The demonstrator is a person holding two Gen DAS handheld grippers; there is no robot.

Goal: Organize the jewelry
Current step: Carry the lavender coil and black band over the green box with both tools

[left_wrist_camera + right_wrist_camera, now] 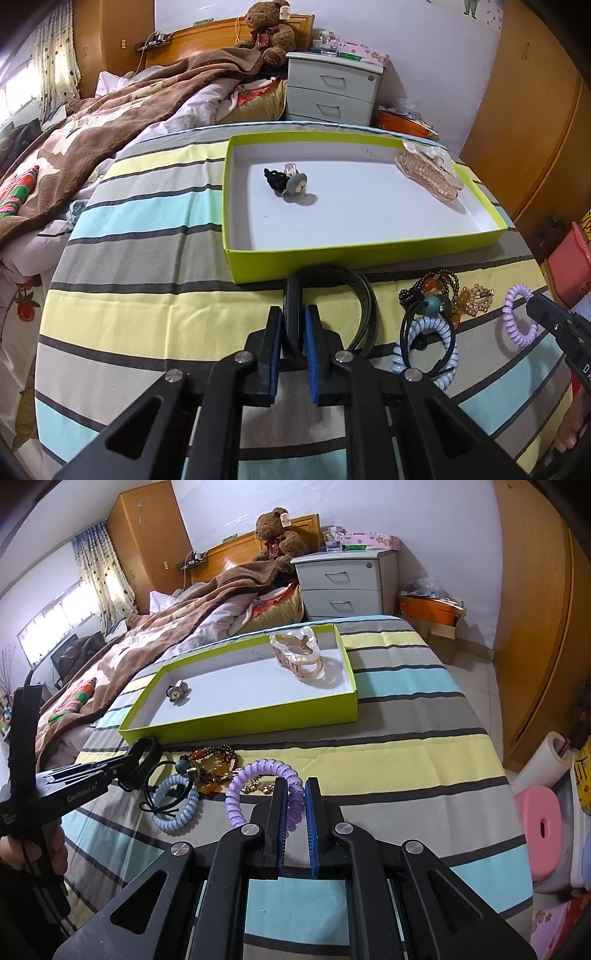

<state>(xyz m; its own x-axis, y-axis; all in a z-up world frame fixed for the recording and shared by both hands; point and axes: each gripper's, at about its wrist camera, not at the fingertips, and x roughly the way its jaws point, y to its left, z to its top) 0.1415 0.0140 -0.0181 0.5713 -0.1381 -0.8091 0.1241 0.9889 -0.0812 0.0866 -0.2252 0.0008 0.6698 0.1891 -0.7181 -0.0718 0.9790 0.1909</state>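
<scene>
While I am kneeling my grippers on the striped bedspread (155,229):
Left gripper (294,317): I am pinching the black headband (364,295), just in front of the green box (369,254).
Right gripper (295,794): I am clamping the purple coil tie (255,771), near the box's front wall.
Box: it is holding a bear clip (293,186) and a clear claw clip (428,170).

On your bed the tray (369,254) sits at twelve o'clock; inside it, a small clip (290,182) at ten, a claw clip (430,171) at two. Hair ties (173,805) lie before it.
</scene>
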